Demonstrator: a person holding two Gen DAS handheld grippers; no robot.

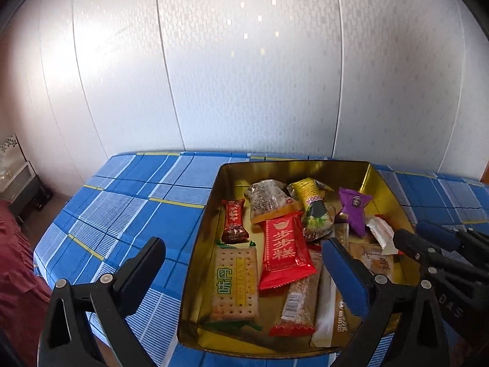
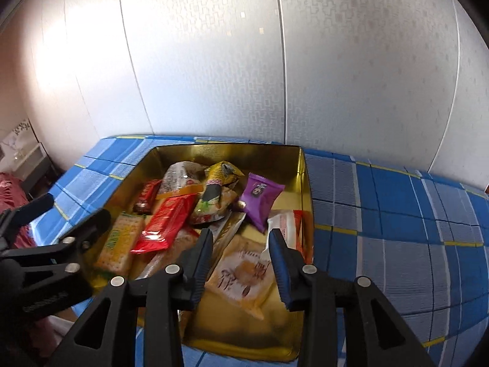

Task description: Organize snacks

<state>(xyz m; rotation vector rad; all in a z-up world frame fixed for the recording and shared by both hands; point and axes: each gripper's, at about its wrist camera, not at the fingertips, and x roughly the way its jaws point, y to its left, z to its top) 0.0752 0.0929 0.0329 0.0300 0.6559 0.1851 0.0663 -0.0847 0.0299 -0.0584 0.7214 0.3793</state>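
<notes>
A blue plaid tablecloth (image 1: pixel 128 211) spreads under and ahead of both claws, ending at a pale patterned wall (image 1: pixel 244 76) beyond them. On it sits a gold tin box (image 1: pixel 293 169), open-topped, directly in front of and below the two claws.

The left gripper (image 1: pixel 244 263) tilts downward over the box's near left side with its jaws spread wide and nothing between the pads: its left finger hangs outside the box wall over the cloth, its right finger over the snacks. The right gripper (image 2: pixel 241 250) also slants downward, over the near right part of the box, its jaws parted by a narrow gap and pinching nothing. Each claw appears at the edge of the other's view, side by side and close.

Inside the box lie the snacks. A cracker pack (image 1: pixel 235 284) sits between the left claw's fingers, with a red cake wrapper (image 1: pixel 282 250) just ahead toward its right finger. A beige pastry pouch (image 2: pixel 241 275) lies beneath the right claw's gap. Farther ahead sit a purple packet (image 2: pixel 261 195), a yellow packet (image 2: pixel 221 172) and a small dark-red bar (image 1: pixel 233 221).
</notes>
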